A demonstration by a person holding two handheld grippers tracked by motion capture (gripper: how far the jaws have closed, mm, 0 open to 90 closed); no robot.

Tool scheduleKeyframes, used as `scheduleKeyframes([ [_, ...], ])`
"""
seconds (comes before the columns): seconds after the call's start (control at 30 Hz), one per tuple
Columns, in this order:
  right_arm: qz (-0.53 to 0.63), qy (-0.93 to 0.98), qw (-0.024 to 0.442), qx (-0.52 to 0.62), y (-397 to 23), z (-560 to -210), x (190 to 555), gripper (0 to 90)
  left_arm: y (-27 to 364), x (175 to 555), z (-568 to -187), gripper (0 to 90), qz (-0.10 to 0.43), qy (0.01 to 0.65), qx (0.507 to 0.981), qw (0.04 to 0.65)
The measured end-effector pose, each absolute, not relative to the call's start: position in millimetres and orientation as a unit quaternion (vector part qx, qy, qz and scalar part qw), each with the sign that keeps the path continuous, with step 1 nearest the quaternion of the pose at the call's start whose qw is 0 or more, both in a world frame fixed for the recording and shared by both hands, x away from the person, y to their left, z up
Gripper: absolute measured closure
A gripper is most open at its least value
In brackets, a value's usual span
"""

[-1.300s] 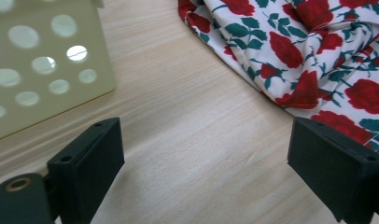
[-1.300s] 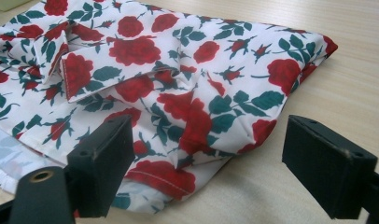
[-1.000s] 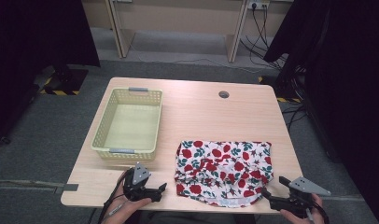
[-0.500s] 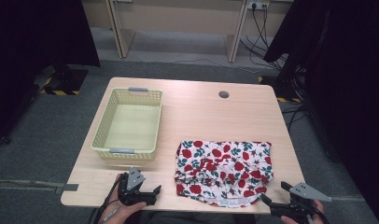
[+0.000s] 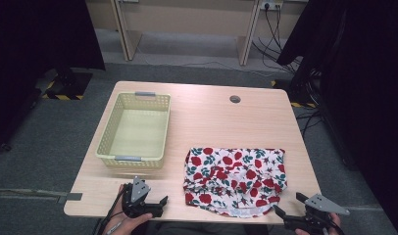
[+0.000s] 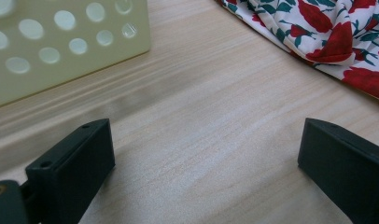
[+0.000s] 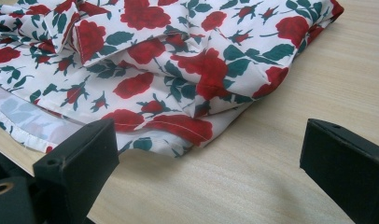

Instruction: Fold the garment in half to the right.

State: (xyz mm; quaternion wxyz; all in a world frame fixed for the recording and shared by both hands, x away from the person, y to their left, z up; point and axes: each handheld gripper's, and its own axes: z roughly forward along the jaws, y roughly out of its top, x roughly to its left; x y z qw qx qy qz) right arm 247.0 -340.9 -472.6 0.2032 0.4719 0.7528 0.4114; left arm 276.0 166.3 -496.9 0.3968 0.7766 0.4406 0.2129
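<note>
Black jaws of my right gripper (image 7: 211, 172) stand wide apart, having just been opening, with bare wood between them. Rose-print cloth (image 7: 178, 70) lies just ahead, its hem near my left-side jaw, not touching. My left gripper (image 6: 204, 172) is likewise spread wide over bare table (image 6: 215, 121); the cloth (image 6: 337, 32) lies ahead to its right, the yellow basket (image 6: 61, 42) ahead to its left, both apart from it.

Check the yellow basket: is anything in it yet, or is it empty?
Empty. The high view shows the basket with its bare floor fully visible, while the floral cloth lies folded on the table beside it.
</note>
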Motion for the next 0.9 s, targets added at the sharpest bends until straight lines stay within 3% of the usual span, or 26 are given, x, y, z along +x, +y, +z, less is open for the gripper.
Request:
scheduleKeyframes([
  [0.9, 0.435, 0.729, 0.217, 0.482, -331, -459, 260, 4.6, 165, 275, -496, 1.2, 0.211, 0.445, 0.778, 0.391],
])
